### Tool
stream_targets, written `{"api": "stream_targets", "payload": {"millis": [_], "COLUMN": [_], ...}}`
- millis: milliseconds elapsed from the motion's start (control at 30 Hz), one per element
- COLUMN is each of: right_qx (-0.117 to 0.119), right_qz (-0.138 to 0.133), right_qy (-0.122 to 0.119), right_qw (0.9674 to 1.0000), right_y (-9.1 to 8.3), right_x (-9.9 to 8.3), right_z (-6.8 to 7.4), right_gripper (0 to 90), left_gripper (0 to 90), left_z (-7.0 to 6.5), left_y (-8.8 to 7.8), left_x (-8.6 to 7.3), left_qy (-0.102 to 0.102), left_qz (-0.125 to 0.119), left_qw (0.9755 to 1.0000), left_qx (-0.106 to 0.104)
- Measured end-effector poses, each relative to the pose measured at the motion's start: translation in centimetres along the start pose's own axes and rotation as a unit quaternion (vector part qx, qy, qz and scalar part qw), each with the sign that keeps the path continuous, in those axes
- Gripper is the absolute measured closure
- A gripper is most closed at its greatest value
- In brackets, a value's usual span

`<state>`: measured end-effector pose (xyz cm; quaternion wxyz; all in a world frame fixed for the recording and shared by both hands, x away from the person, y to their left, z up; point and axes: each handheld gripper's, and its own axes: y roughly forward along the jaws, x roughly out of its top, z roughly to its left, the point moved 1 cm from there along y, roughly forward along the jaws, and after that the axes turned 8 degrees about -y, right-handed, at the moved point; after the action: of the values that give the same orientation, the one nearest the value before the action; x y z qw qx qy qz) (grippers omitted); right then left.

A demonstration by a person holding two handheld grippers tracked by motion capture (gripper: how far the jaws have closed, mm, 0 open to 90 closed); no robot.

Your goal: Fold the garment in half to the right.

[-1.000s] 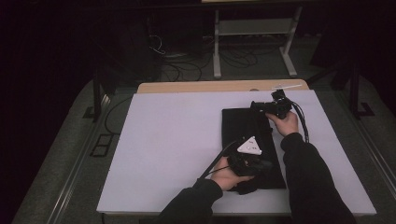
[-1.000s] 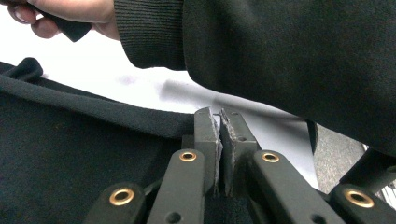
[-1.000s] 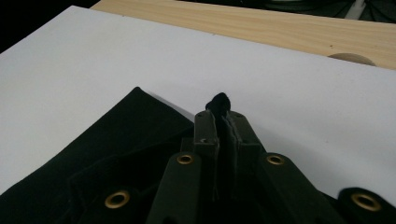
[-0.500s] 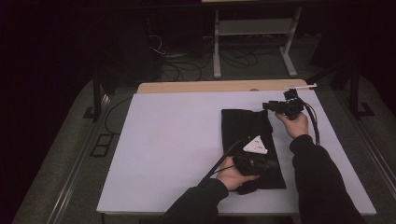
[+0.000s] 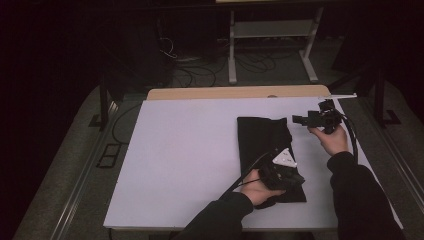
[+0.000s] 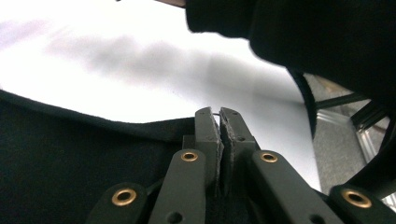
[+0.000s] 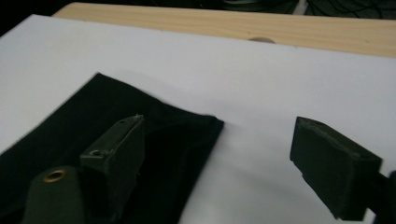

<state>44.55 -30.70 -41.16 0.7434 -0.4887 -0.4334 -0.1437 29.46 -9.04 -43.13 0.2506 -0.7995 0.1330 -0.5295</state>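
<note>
A: From the high view, the white table [image 5: 190, 165] stands in a dark room, with a black cloth [image 5: 262, 137] folded lengthwise right of centre. The left gripper [image 5: 292, 180] sits on the cloth's near end; the right gripper [image 5: 300, 120] hovers just off its far right corner.

B: And in the left gripper view?

A: The left gripper [image 6: 219, 116] has its jaws pressed together, seemingly pinching the cloth's edge [image 6: 116, 126], though the fabric between the pads is hard to make out.

B: The right gripper view?

A: The right gripper [image 7: 217, 140] has just been opening; its jaws stand spread, nothing between them, above the cloth's corner [image 7: 205, 123].

B: Then the left should likely hold firm while the right picks its next edge cleanly, taking one layer only.
</note>
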Motion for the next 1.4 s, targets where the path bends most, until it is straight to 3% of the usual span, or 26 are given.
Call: {"api": "stream_targets", "payload": {"millis": [400, 567, 600, 767, 833, 967, 1133, 1333, 1400], "right_qx": [-0.008, -0.012, -0.015, -0.018, -0.016, -0.014, -0.011, -0.012, -0.010], "right_qz": [-0.005, -0.011, -0.011, -0.019, -0.034, -0.040, -0.042, -0.036, -0.040], "right_qy": [0.008, 0.006, 0.003, -0.001, 0.001, 0.000, -0.003, -0.006, -0.008], "right_qw": [0.9999, 0.9999, 0.9998, 0.9997, 0.9993, 0.9991, 0.9991, 0.9993, 0.9991], "right_y": [-2.4, -3.1, -3.4, -4.3, -5.1, -5.8, -6.4, -6.8, -7.0], "right_x": [-2.2, -2.6, -2.8, -3.2, -3.3, -3.6, -4.1, -4.5, -4.6], "right_z": [-1.1, -0.9, -0.7, -0.4, -0.1, 0.2, 0.3, 0.6, 0.7], "right_gripper": [12.7, 9.9, 0.7, 0.0, 0.0, 0.0, 0.0, 0.0, 0.0], "left_gripper": [85.4, 85.3, 85.3, 84.5, 82.7, 72.8, 54.4, 39.4, 33.9], "left_z": [-0.1, -0.1, -0.1, -0.1, 0.0, -0.1, -0.3, -0.1, 0.1], "left_y": [1.6, 2.0, 2.1, 2.0, 1.8, 1.7, 1.2, 0.2, -0.3], "left_x": [0.4, 0.3, 0.3, 0.3, 0.4, 0.5, 0.7, 1.1, 1.2], "left_qy": [0.005, 0.006, 0.006, 0.001, -0.006, -0.015, -0.002, -0.013, -0.020], "left_qz": [0.028, 0.041, 0.043, 0.052, 0.047, 0.041, 0.039, 0.025, 0.015], "left_qw": [0.9996, 0.9991, 0.9990, 0.9986, 0.9988, 0.9990, 0.9992, 0.9995, 0.9996], "left_qx": [0.002, 0.005, 0.008, 0.012, 0.008, 0.000, 0.004, 0.015, 0.009]}}
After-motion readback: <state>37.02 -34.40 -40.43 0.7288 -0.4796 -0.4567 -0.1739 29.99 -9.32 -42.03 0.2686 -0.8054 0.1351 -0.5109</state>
